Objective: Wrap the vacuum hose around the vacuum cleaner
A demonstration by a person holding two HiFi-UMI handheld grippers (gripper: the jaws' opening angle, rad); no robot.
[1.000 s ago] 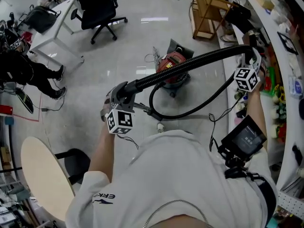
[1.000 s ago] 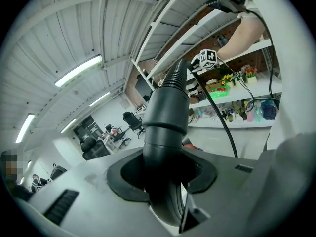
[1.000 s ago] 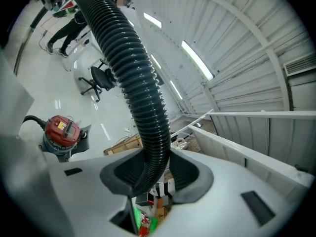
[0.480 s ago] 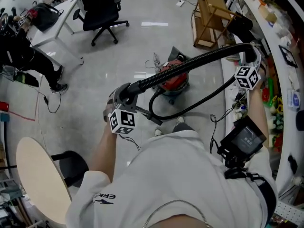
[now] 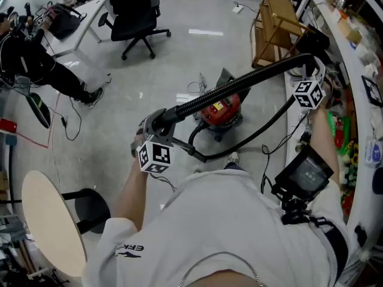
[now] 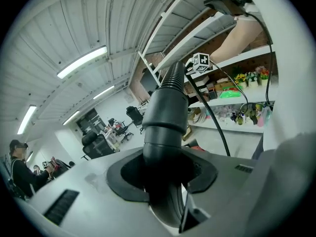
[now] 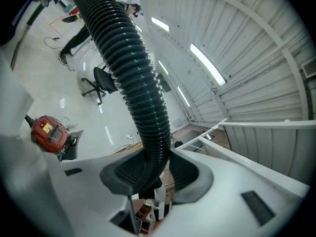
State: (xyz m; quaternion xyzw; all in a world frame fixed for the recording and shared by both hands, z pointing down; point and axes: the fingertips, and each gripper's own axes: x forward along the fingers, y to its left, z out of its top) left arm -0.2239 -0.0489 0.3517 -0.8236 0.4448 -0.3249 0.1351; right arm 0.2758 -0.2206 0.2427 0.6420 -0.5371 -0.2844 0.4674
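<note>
The red vacuum cleaner [image 5: 220, 111] stands on the grey floor ahead of me; it also shows small at the left of the right gripper view [image 7: 48, 132]. Its black ribbed hose [image 5: 239, 87] is stretched in the air between my two grippers. My left gripper [image 5: 157, 126] is shut on the hose's smooth end cuff [image 6: 165, 117], which fills the pads of that gripper [image 6: 163, 174]. At the upper right, by the shelves, my right gripper [image 5: 313, 70] is shut on the ribbed part [image 7: 140, 90], which runs out between its pads [image 7: 158, 174].
A thin black cord [image 5: 263, 127] loops from the vacuum cleaner toward my right hand. Cluttered shelves [image 5: 359, 70] line the right side, with a wooden rack [image 5: 275, 23] beyond. An office chair [image 5: 136, 11], a desk, a person in black [image 5: 36, 64] and a round table [image 5: 51, 220] lie to the left.
The vacuum cleaner has slid lower and nearer in the head view, and a shoe now shows beside it. Both grippers have shifted with the hose still stretched between them.
</note>
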